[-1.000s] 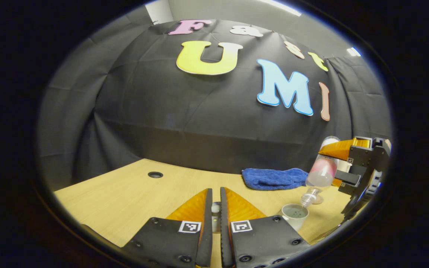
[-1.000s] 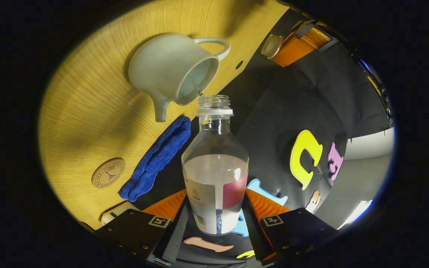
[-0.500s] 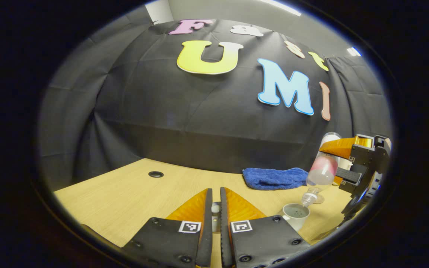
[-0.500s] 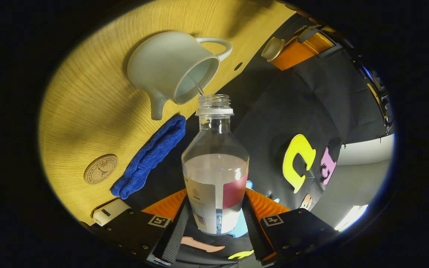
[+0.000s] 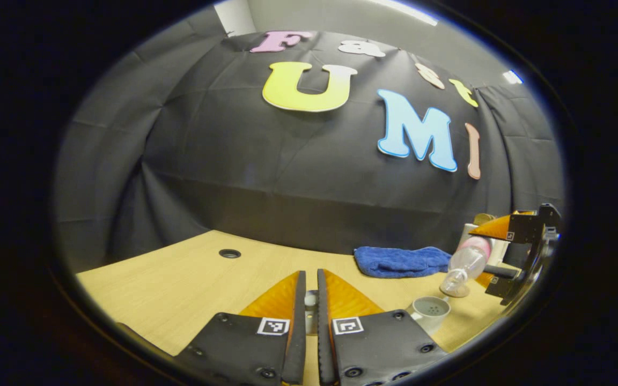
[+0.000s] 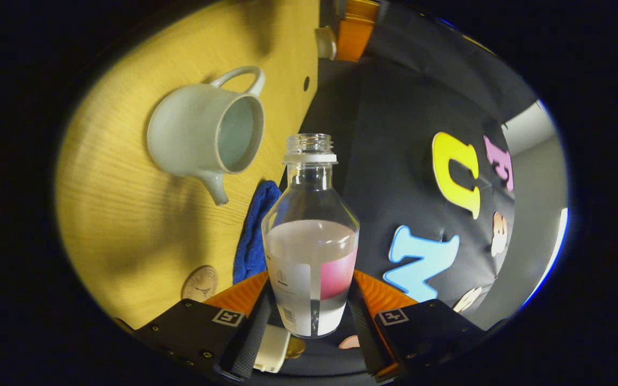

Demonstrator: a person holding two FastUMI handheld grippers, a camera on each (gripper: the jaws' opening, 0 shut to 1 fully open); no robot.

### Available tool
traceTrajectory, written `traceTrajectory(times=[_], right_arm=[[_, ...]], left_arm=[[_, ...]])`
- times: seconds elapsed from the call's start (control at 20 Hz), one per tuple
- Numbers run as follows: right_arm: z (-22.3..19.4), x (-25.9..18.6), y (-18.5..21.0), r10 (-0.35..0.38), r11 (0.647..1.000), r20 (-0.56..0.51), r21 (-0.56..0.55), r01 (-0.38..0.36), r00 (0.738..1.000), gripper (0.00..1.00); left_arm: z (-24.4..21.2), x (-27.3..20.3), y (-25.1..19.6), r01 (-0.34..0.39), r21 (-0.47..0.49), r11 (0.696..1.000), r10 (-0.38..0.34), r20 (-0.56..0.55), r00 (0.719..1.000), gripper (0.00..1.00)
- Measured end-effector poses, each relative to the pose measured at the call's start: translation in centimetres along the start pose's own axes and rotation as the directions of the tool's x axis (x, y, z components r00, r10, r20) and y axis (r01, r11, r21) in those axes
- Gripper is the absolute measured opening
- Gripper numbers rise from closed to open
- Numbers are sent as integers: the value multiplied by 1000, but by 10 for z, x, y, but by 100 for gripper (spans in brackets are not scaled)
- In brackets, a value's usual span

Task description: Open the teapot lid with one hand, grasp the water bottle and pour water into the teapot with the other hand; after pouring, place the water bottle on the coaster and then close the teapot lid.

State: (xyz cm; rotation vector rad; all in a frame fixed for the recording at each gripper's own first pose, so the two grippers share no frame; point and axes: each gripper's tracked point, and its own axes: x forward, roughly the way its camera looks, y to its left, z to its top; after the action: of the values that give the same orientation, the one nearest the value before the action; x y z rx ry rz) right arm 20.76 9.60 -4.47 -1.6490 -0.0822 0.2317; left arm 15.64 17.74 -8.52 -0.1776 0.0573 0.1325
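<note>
In the right gripper view, my right gripper (image 6: pixel 309 316) is shut on a clear water bottle (image 6: pixel 311 241), uncapped and part full. The bottle's mouth sits beside and clear of the open pale teapot (image 6: pixel 207 134), and no stream runs from it. The round wooden coaster (image 6: pixel 200 283) lies near the blue towel (image 6: pixel 255 236). In the left gripper view, my left gripper (image 5: pixel 309 279) is shut on the small teapot lid (image 5: pixel 310 300), held above the table. The teapot (image 5: pixel 430 312) stands low to the right, with the right gripper (image 5: pixel 483 252) and the tilted bottle (image 5: pixel 467 260) beyond it.
A folded blue towel (image 5: pixel 400 261) lies at the back of the wooden table (image 5: pixel 180 284), which has a cable hole (image 5: pixel 229 253). A small white object (image 6: pixel 271 348) lies under the right gripper. The booth's black cloth wall closes off the table's far side.
The thin stream from the bottle into the teapot has stopped. The right gripper has swung the bottle back and away from the teapot. The left gripper has hardly moved.
</note>
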Motion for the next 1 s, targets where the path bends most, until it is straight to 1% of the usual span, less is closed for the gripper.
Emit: traceTrajectory(times=[0.1, 0.25, 0.35, 0.45, 0.5, 0.65, 0.8, 0.85, 0.9, 1.0], right_arm=[[-1, 0, 9, 40, 991, -6, 129, -39, 999, 75], [-1, 0, 26, 92, 955, -13, 283, -85, 996, 75], [-5, 1, 33, 116, 918, -13, 383, -102, 993, 75], [-9, 3, 36, 144, 860, -6, 495, -122, 990, 75], [-12, 3, 38, 155, 822, -5, 555, -126, 988, 75], [-25, 7, 35, 180, 687, 10, 714, -133, 984, 75], [-44, 15, 27, 178, 576, 3, 810, -107, 984, 76], [-50, 17, 24, 174, 532, -1, 841, -93, 985, 76], [-59, 19, 23, 172, 482, -7, 873, -78, 985, 76], [-73, 27, 24, 174, 354, -15, 934, -49, 985, 76]], left_arm=[[-2, 1, 0, -5, 10, 1000, 5, -2, 1000, 17], [-2, 1, -3, -4, 29, 1000, 4, -1, 1000, 17], [0, 1, -4, -3, 36, 999, 3, 5, 1000, 17], [2, 1, -3, -7, 46, 999, 7, 11, 1000, 18], [4, 0, -3, -9, 48, 999, 8, 15, 1000, 17], [5, -2, -5, -4, 44, 999, 3, 17, 1000, 18], [0, 0, -9, 2, 55, 998, -3, 6, 1000, 16], [0, 0, -11, 8, 55, 998, -8, 3, 1000, 16], [0, 0, -13, 13, 55, 998, -13, 1, 1000, 18], [-1, 0, -16, 17, 63, 998, -17, -1, 1000, 18]])
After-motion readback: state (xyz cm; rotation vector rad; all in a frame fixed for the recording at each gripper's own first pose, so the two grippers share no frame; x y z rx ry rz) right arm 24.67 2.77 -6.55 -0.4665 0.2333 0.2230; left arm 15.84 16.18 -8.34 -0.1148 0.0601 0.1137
